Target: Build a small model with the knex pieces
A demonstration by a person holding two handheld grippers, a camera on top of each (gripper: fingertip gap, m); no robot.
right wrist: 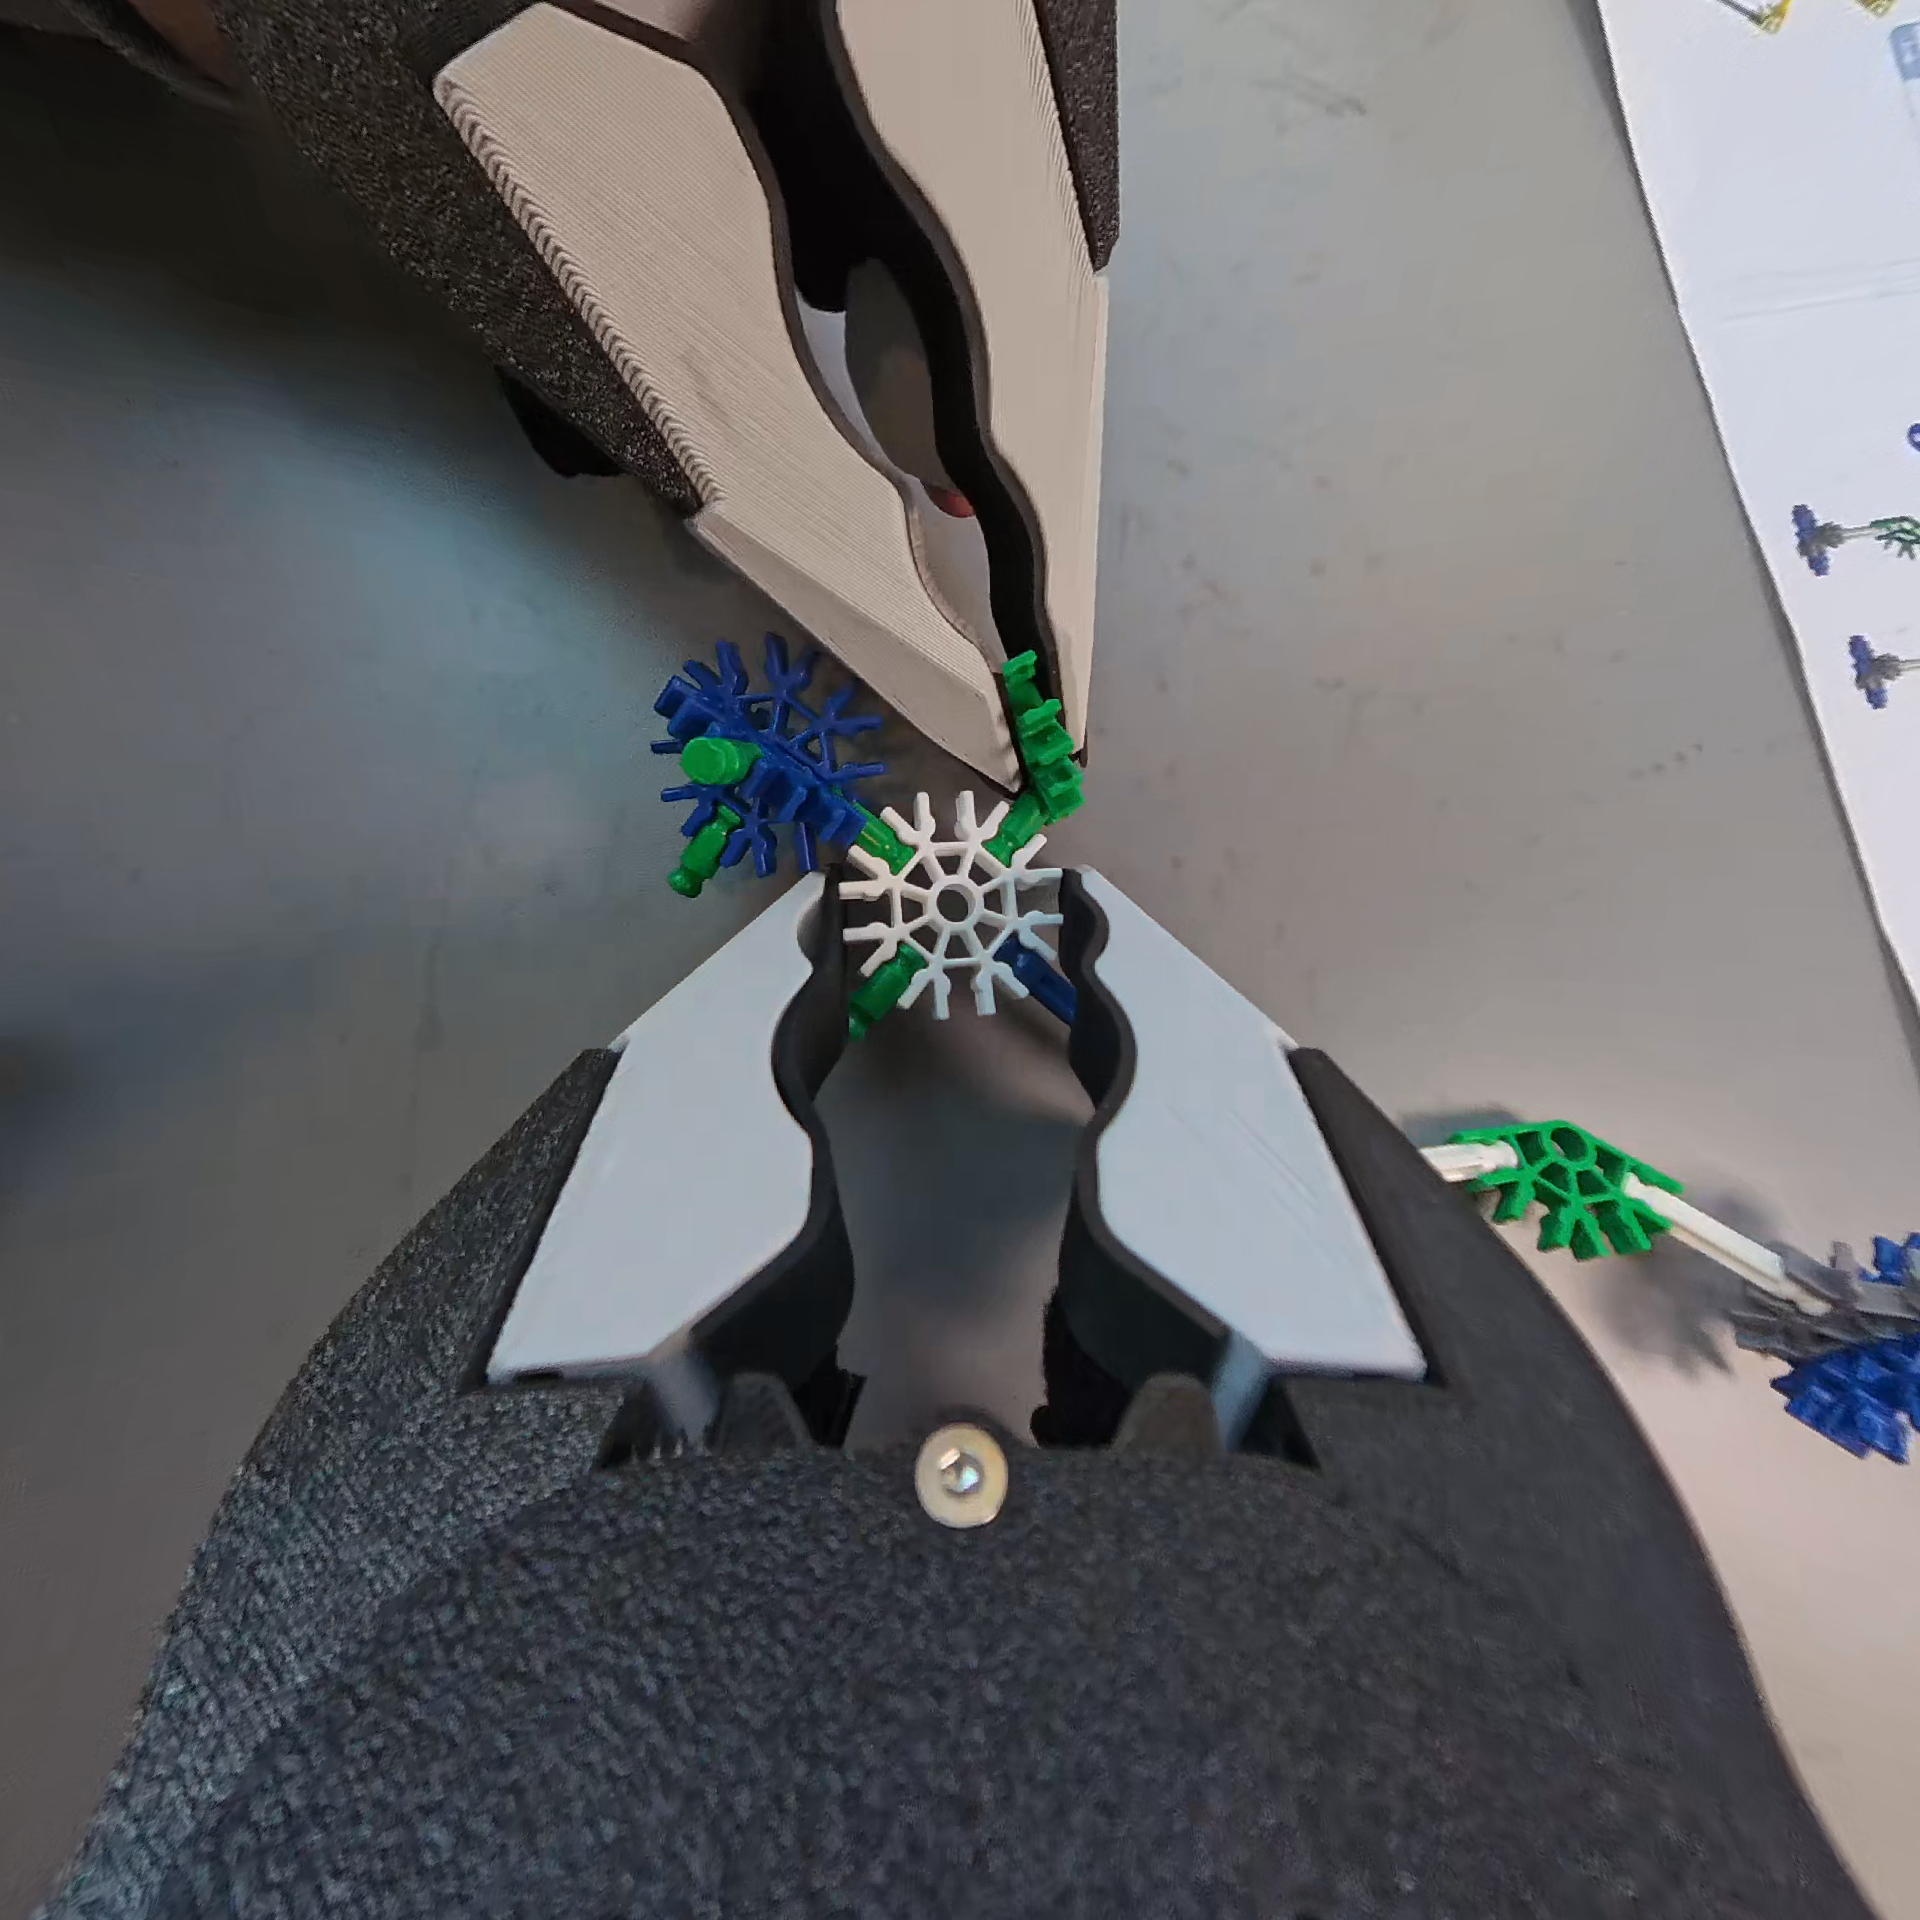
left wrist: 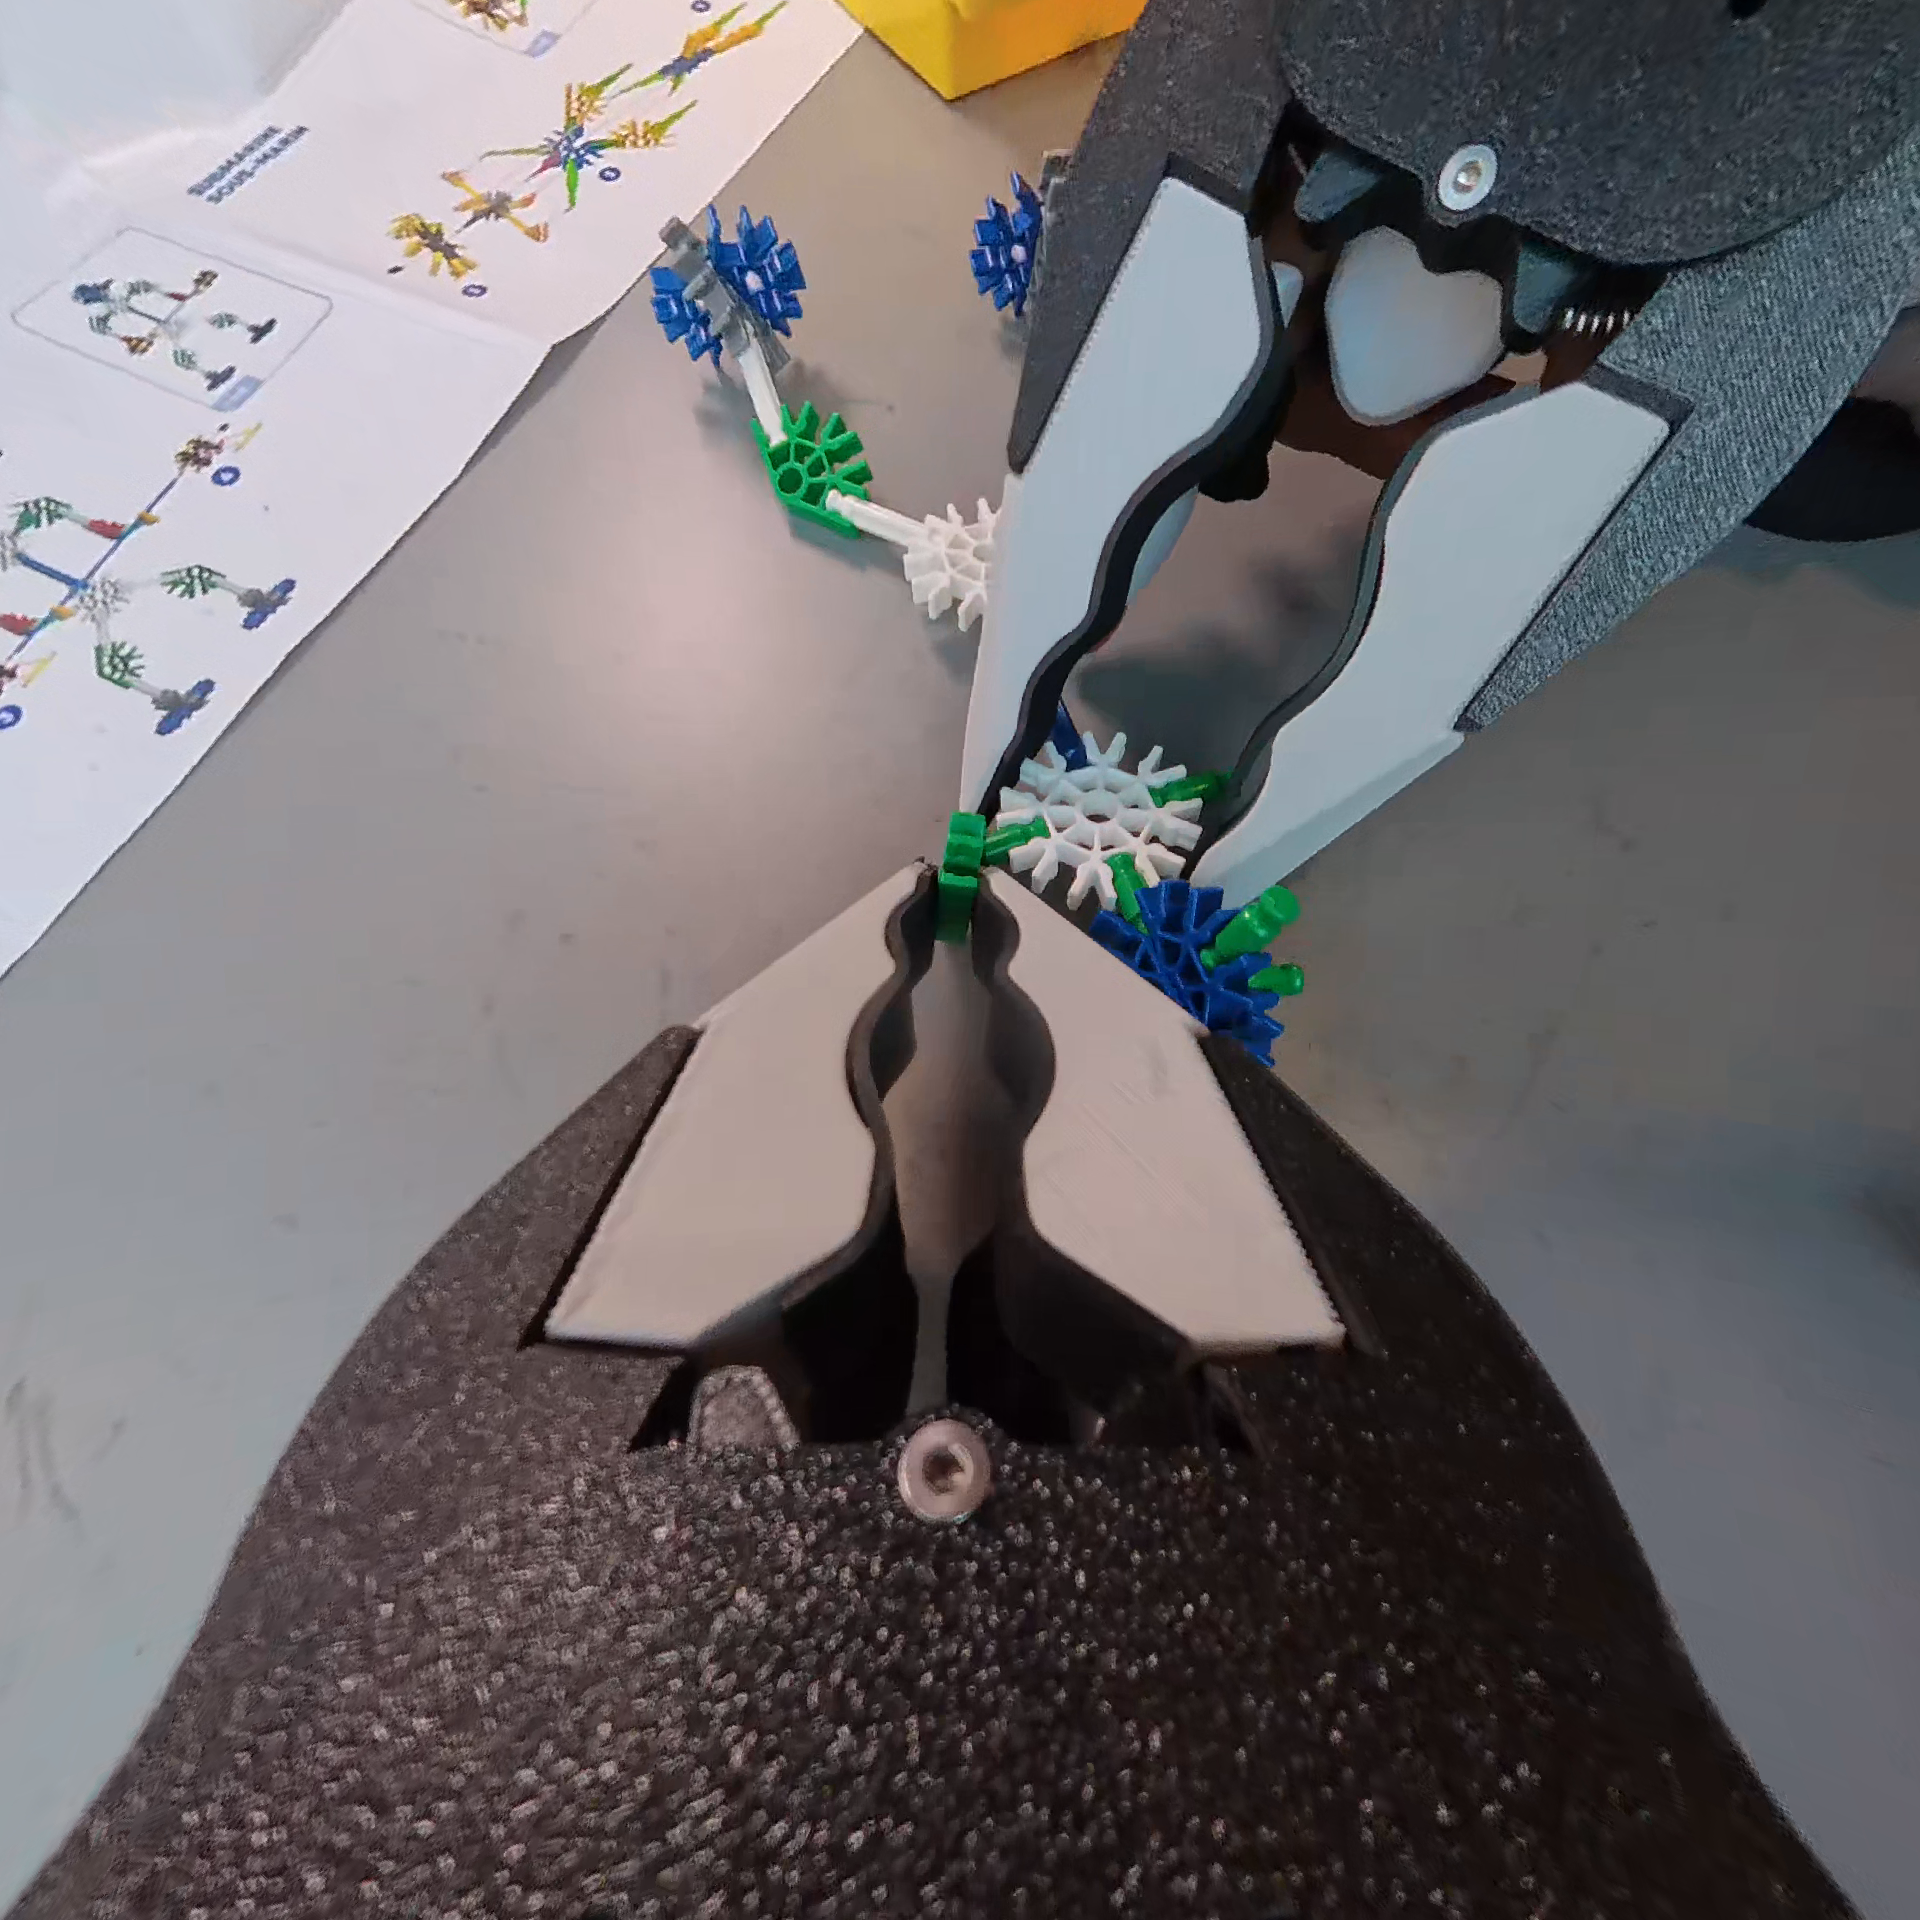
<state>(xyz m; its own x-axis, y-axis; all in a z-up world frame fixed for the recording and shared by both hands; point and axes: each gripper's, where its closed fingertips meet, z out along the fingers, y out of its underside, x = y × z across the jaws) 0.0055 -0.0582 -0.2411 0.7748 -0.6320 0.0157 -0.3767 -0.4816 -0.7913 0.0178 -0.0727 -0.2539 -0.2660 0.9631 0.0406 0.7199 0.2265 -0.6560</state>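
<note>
A small toy assembly lies on the grey table: a white snowflake connector (left wrist: 1101, 816) (right wrist: 951, 904) joined by short green rods (right wrist: 712, 764) to a blue connector (left wrist: 1184, 956) (right wrist: 774, 748) and a green connector (left wrist: 961, 862) (right wrist: 1039, 727). My left gripper (left wrist: 956, 883) is shut on the green connector at its very tips. It enters the right wrist view (right wrist: 1042, 764) from the top. My right gripper (right wrist: 951, 894) has both fingers pressed on opposite sides of the white connector. It reaches in from the upper right in the left wrist view (left wrist: 1096, 842).
A second toy assembly (left wrist: 810, 468) (right wrist: 1569, 1184) of green, white, blue and grey pieces lies beside the right gripper. A paper instruction sheet (left wrist: 312, 312) (right wrist: 1818, 312) lies along the table's side. A yellow box (left wrist: 987, 42) stands at the far edge.
</note>
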